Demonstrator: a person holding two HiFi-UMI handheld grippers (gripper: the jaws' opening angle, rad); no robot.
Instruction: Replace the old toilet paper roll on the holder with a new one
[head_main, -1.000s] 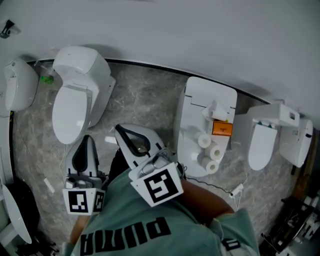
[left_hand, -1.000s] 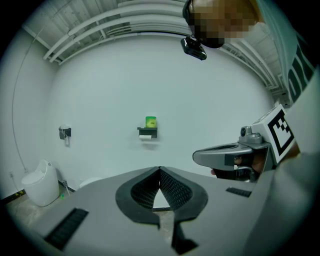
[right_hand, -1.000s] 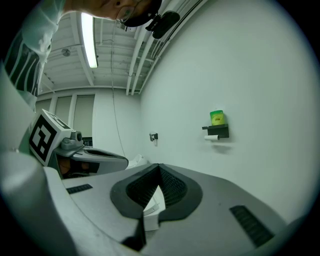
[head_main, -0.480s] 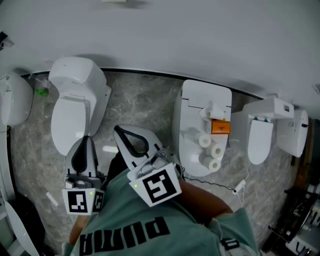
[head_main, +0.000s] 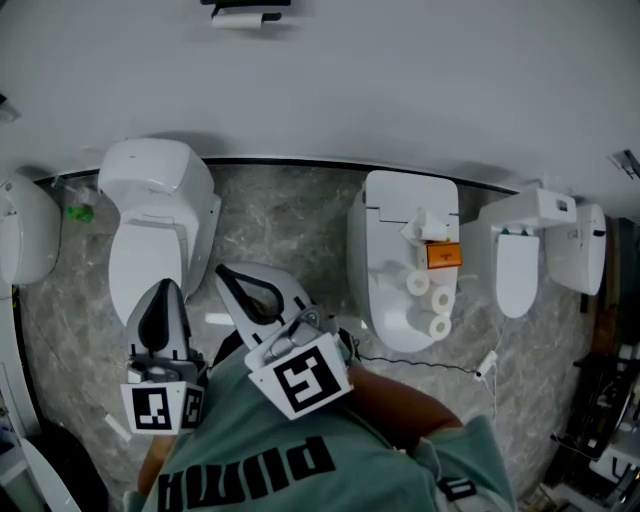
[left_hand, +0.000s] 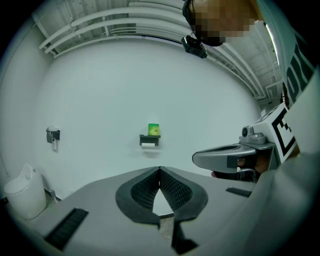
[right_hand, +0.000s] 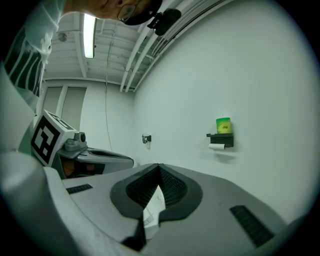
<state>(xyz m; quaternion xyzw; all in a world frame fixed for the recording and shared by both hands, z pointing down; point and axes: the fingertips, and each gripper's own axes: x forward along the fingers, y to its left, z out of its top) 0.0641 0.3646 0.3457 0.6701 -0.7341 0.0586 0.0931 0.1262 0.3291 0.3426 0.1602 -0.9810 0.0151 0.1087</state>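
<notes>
Closest to me, my left gripper (left_hand: 160, 171) has its jaws pressed together at the tips with nothing between them. My right gripper (right_hand: 159, 166) is closed too, and a white slip of paper (right_hand: 152, 206) is pinched between its dark ribbed pads. I hold both in front of my green shirt (head_main: 300, 470), side by side and just apart, pointing toward the wall. Beneath them is the grey marbled floor (head_main: 290, 210). On it to my left stands a white toilet (head_main: 150, 215) with its lid down and its tank against the wall. To my right is a second toilet (head_main: 385, 320). On its closed lid lie three toilet paper rolls (head_main: 441, 300) in a close row, and an orange box (head_main: 443, 256) sits just beyond them, nearer the tank. Further right stands a third toilet (head_main: 515, 265). Farthest off, the dark holder (left_hand: 150, 140) hangs on the white wall (left_hand: 100, 90) ahead, well apart from both grippers. A white roll (left_hand: 147, 145) sits just under the holder and a green canister (left_hand: 154, 129) stands on top of it. To the holder's left on the same wall is a small dark fixture (left_hand: 52, 135).
</notes>
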